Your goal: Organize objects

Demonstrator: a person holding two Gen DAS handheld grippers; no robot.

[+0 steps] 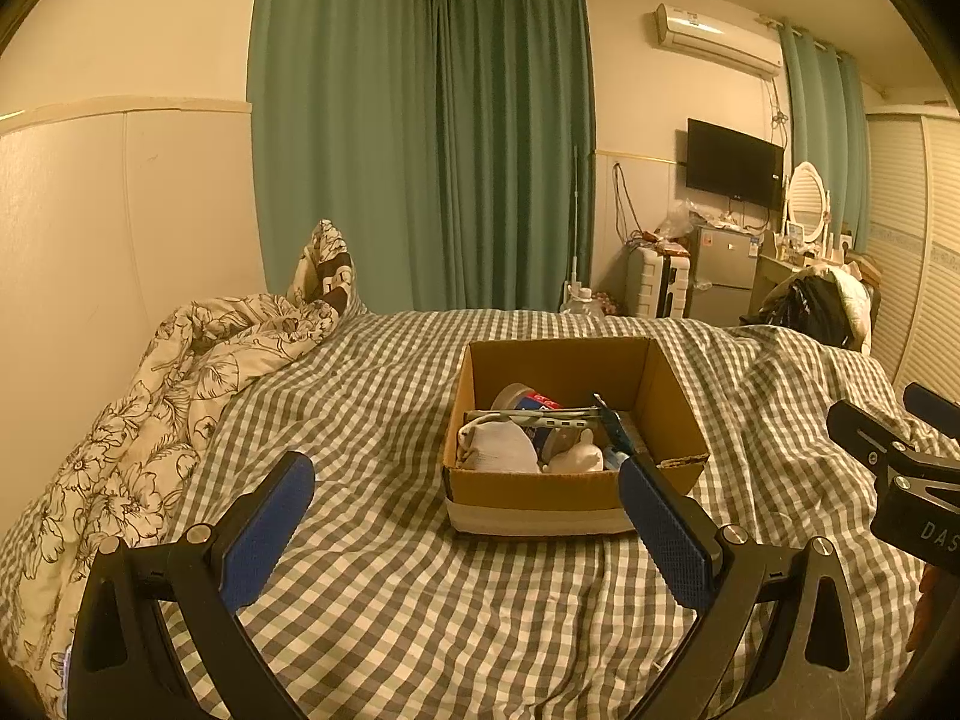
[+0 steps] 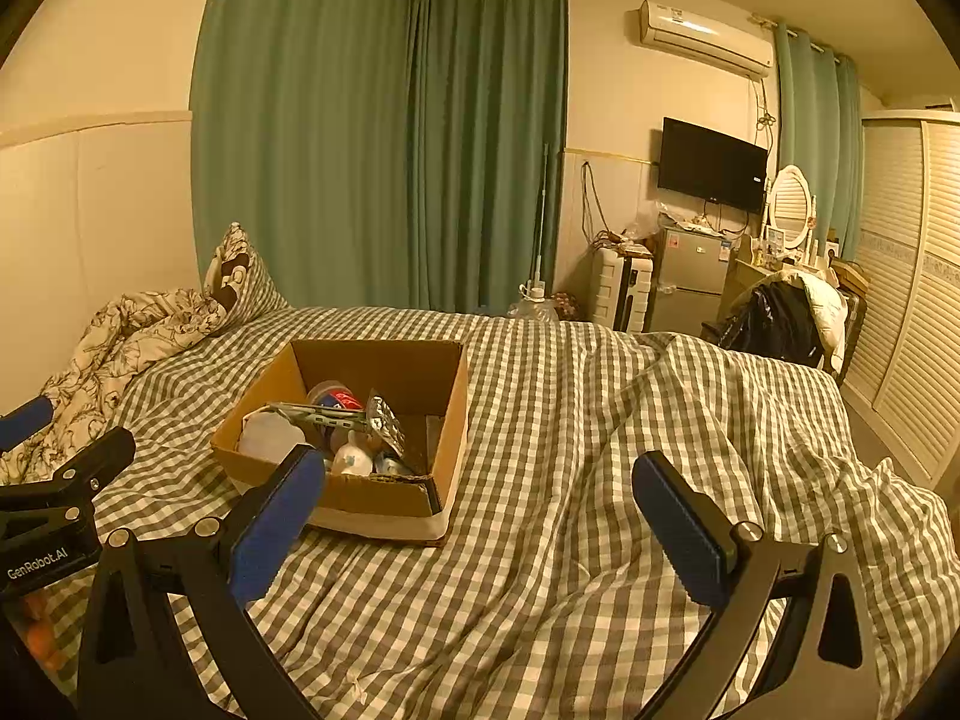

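Note:
An open cardboard box (image 1: 540, 495) sits on the checked bedspread (image 1: 390, 600); it also shows in the right wrist view (image 2: 360, 492). Inside lie a white cloth pouch (image 1: 498, 447), a round tub with a red and blue label (image 1: 528, 401), a grey strip with ports (image 1: 540, 417), a small white bottle (image 1: 579, 456) and a foil blister pack (image 2: 387, 420). My left gripper (image 1: 468, 474) is open and empty, just in front of the box. My right gripper (image 2: 480, 468) is open and empty, to the right of the box.
A flowered quilt (image 1: 150, 420) is bunched along the left wall. Green curtains (image 1: 420, 150) hang behind the bed. A small fridge (image 1: 723, 267), a wall TV (image 1: 732, 162), a dresser with a mirror (image 1: 804, 198) and a louvred wardrobe (image 1: 924, 252) stand at the right.

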